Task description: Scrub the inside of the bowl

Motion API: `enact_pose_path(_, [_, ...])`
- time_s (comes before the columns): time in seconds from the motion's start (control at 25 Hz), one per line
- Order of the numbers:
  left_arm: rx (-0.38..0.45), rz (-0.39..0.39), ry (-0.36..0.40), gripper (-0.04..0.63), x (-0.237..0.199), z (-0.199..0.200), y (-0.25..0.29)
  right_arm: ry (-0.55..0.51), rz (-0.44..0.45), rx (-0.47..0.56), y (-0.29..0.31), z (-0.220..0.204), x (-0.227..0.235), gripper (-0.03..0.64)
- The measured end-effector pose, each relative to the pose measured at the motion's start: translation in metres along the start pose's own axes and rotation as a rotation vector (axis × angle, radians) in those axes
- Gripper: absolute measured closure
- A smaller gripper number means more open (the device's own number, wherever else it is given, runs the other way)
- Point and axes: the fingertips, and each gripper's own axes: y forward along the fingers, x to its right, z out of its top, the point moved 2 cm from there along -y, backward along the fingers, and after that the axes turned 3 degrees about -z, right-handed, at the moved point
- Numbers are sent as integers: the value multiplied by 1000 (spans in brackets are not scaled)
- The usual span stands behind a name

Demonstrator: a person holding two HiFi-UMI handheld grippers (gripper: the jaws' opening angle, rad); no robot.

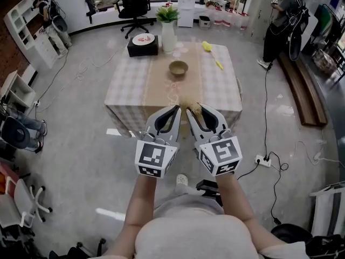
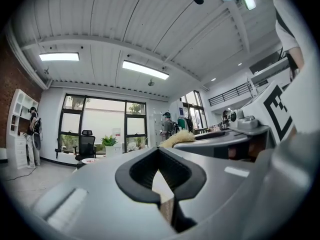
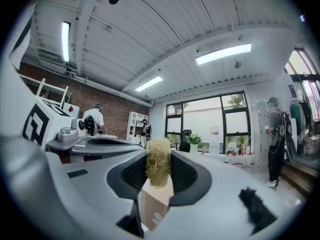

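Head view: the counter (image 1: 129, 85) stands at 12 o'clock, well apart from both tongs. The left tongs (image 1: 175, 110) are closed and empty; the right tongs (image 1: 193, 111) grip a scrubber (image 3: 158, 166). The bowl (image 1: 178, 67) sits mid-counter.

A: Light?
B: Bright, even: ceiling strips (image 2: 145, 69) + big windows (image 2: 97, 119), which blow out white. Shadows faint; pale glare patch on floor (image 1: 110, 213).
A: Sharpness?
B: Head view ok, bent at edges. Both gripper views fisheye w/ black corners. Left gripper (image 2: 159, 151) shell near lens soft, scrubber (image 3: 158, 161) fairly crisp.
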Motion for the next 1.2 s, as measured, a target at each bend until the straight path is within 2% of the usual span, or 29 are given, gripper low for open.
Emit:
enact_pose_path(0.2, [-14, 13, 0, 589, -27, -5, 43, 4, 10, -3, 40, -4, 29, 512])
enact_pose_path(0.48, [-40, 90, -24, 589, -63, -17, 77, 7, 27, -22, 76, -13, 55, 512])
enact_pose_path(0.68, [-72, 64, -11, 591, -76, -29, 94, 16, 20, -37, 95, -20, 70, 512])
enact_pose_path(0.88, [-72, 68, -50, 591, -100, -36, 115, 19, 10, -49, 121, -25, 86, 512])
enact_pose_path(1.2, [-115, 56, -69, 592, -144, -60, 161, 40, -31, -86, 171, -45, 117, 512])
